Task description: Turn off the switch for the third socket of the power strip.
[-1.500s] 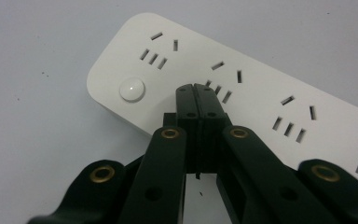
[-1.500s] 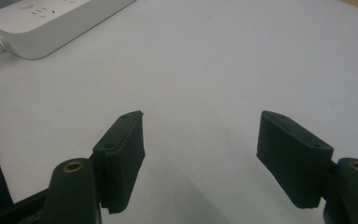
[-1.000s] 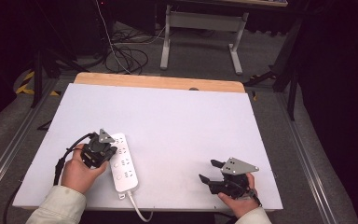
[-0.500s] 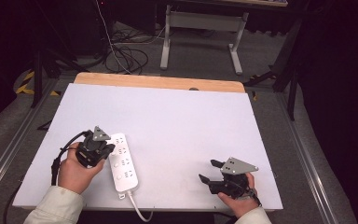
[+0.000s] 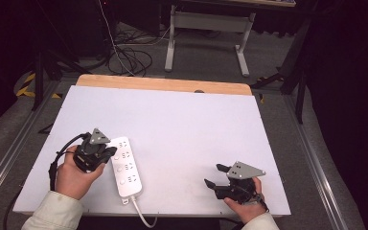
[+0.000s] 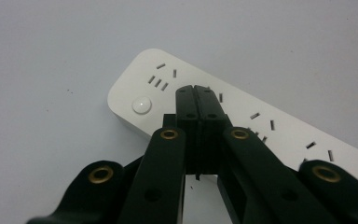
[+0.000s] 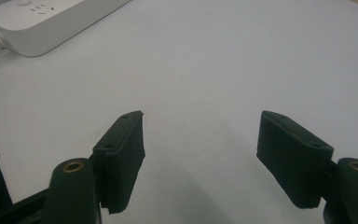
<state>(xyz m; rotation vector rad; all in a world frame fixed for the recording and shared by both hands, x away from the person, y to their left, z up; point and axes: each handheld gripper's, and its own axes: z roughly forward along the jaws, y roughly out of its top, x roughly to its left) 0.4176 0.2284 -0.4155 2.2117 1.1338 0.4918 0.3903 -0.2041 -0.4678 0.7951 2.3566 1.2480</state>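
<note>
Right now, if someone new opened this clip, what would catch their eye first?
The white power strip lies on the white table near the front left, its cord running off the front edge. The left gripper hangs over its switch end with its jaws shut, nothing between them. The right gripper sits at the front right with its jaws wide open over bare table.
</note>
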